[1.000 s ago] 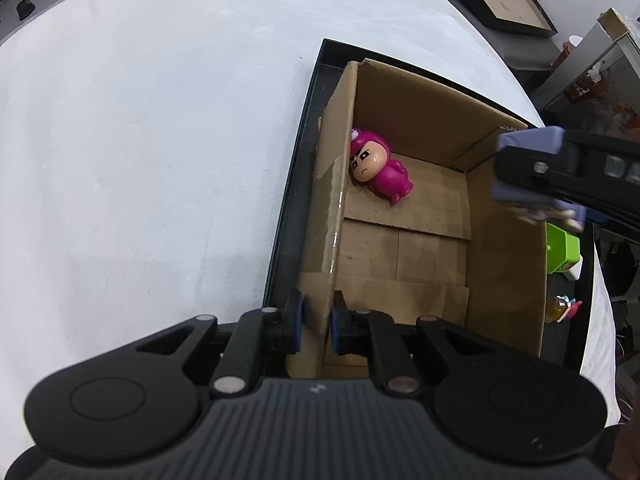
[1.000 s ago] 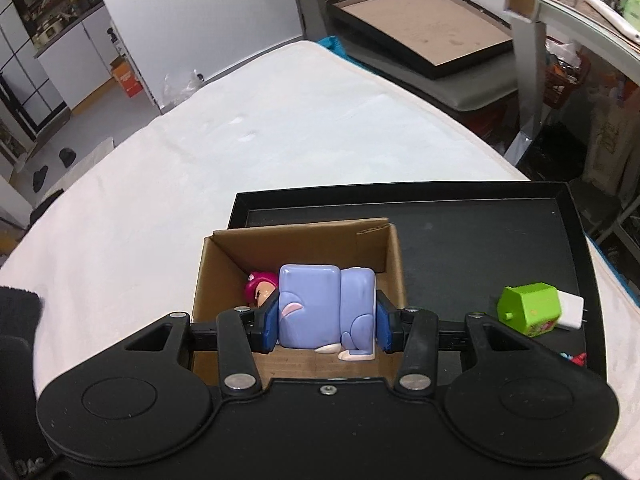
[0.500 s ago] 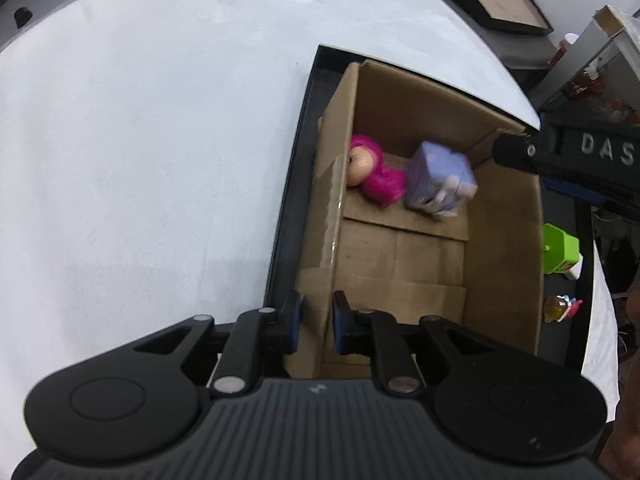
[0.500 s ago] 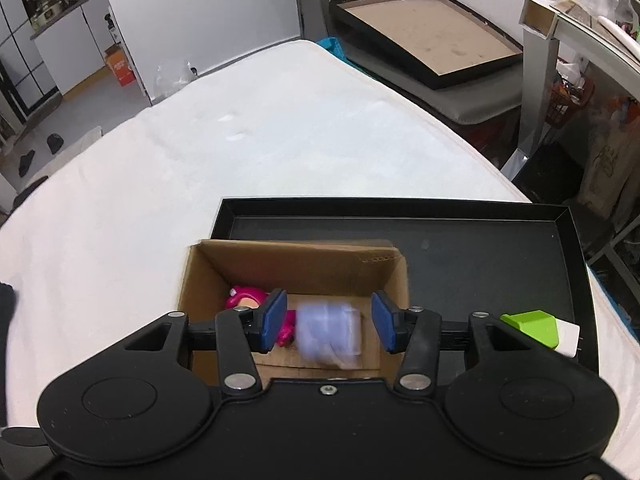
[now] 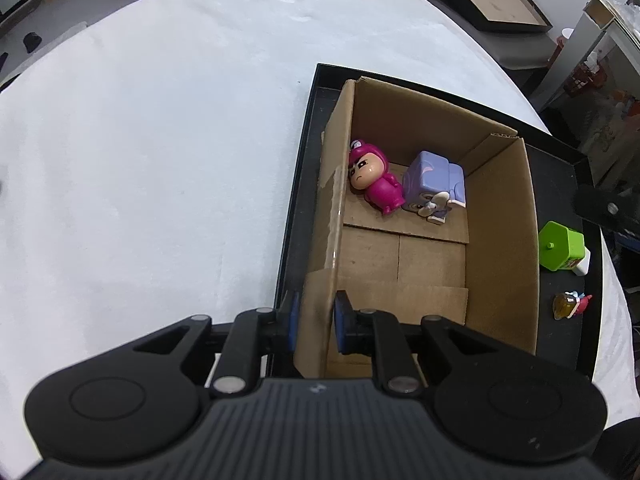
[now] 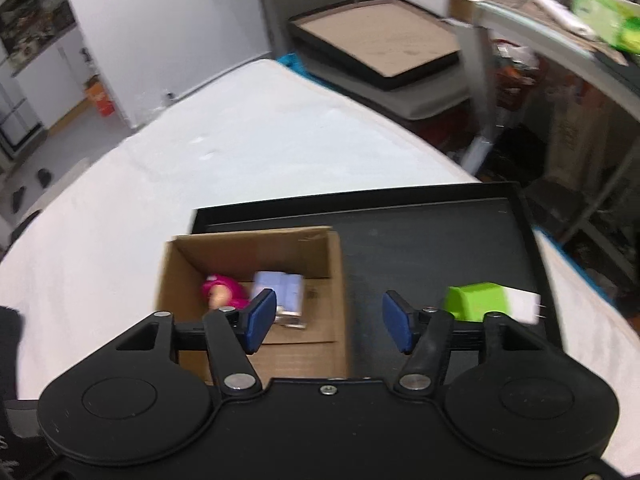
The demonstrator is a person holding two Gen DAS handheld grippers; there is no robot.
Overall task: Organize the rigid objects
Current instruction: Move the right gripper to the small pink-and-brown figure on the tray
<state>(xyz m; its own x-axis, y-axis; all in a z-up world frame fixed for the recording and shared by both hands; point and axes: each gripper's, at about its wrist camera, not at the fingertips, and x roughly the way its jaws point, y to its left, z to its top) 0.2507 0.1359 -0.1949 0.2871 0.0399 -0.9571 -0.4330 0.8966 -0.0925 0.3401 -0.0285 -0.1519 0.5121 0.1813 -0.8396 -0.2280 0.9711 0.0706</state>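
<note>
White table (image 5: 160,160), broad and bare-topped, carrying a black tray (image 5: 298,184) along one side. Inside the tray, an open cardboard box (image 5: 500,248), the landmark here. At the box's far end, on its floor: a pink figure (image 5: 376,184) lying against the left wall, and touching it on the right, a lilac block toy (image 5: 434,182), tipped on its side. Outside the box, past its right wall on the tray floor, a green house toy (image 5: 560,246); nearer along the same side, a small amber-and-red trinket (image 5: 568,304), too small to tell more.

Left gripper (image 5: 314,322) at the box's near left corner, clamped on the left wall, one blue pad outside and one inside the cardboard.

Right gripper (image 6: 328,318) above the box's near right corner, jaws just spread and empty, nothing between the pads; lilac block toy (image 6: 280,292) free on the box floor beyond the left pad, green house toy (image 6: 476,302) beyond the right pad. Right-wrist view blurred.
</note>
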